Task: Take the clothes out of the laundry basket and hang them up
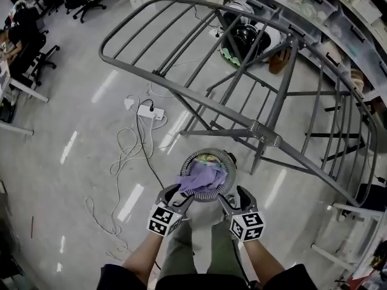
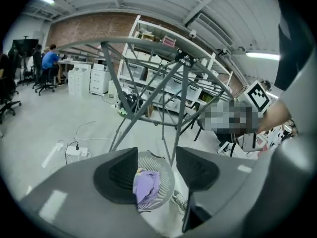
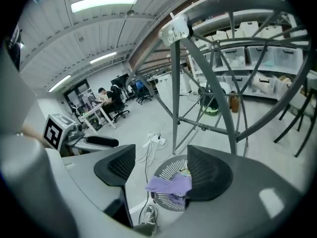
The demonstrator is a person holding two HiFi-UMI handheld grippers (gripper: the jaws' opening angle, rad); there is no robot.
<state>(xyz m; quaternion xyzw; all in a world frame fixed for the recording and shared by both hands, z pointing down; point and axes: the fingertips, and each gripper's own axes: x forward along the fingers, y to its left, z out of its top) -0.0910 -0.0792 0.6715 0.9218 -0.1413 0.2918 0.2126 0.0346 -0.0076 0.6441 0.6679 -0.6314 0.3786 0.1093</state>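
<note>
A round white laundry basket [image 1: 225, 159] stands on the floor by the person's feet, with a purple garment [image 1: 201, 177] heaped in it and lapping over its near rim. A grey drying rack [image 1: 181, 95] spreads behind and above it, with bare bars. My left gripper [image 1: 180, 193] and right gripper [image 1: 234, 197] hang side by side above the basket's near edge, both open with nothing between their jaws. In the left gripper view the garment [image 2: 145, 185] and basket [image 2: 166, 168] show below the gripper [image 2: 157, 170]. The right gripper [image 3: 161, 170] likewise looks down on the garment [image 3: 171, 186].
A white power strip [image 1: 151, 110] with loose cables [image 1: 124, 156] lies on the floor to the left of the basket. Shelves with storage bins [image 1: 338, 17] line the far right. Office chairs [image 1: 36, 47] and desks stand at the far left. A rack leg [image 1: 261, 147] comes down just right of the basket.
</note>
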